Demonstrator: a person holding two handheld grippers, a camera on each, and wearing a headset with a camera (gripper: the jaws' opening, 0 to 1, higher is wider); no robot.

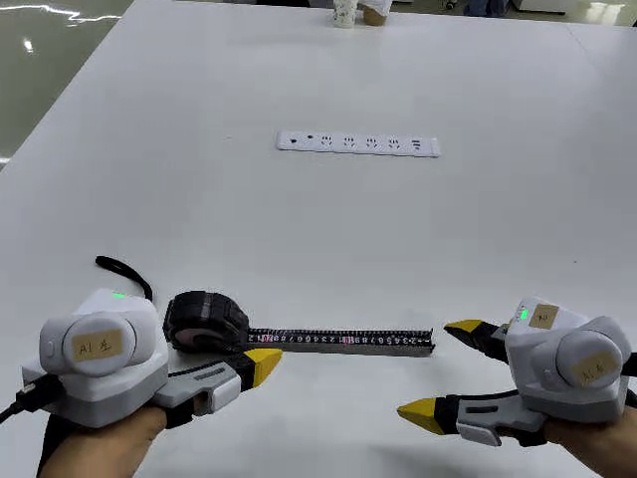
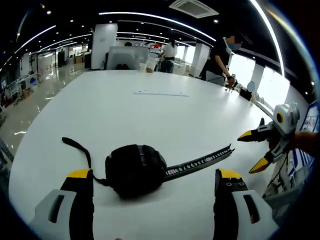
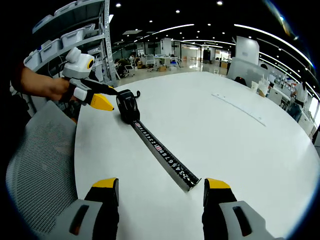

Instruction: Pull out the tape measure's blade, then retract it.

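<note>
Showing the tape measure (image 1: 206,321) lying on the white table (image 1: 299,229), its blade (image 1: 343,342) partly drawn out.
The left gripper (image 2: 153,175) gapes wide around the case (image 2: 135,170) without touching it; the right gripper (image 1: 440,368) gapes empty near the blade's tip. The rigid case probably suits clamping; the thin, springy blade suits pinching at its end.

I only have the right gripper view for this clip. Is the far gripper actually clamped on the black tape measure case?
Observer: No. In the left gripper view the black tape measure case lies between the left gripper's wide-open jaws, touching neither.
Operator: Do my own jaws touch the blade's end yet?
Observer: No. The head view shows the right gripper open, with a gap between its far jaw and the tip of the black measuring blade.
</note>
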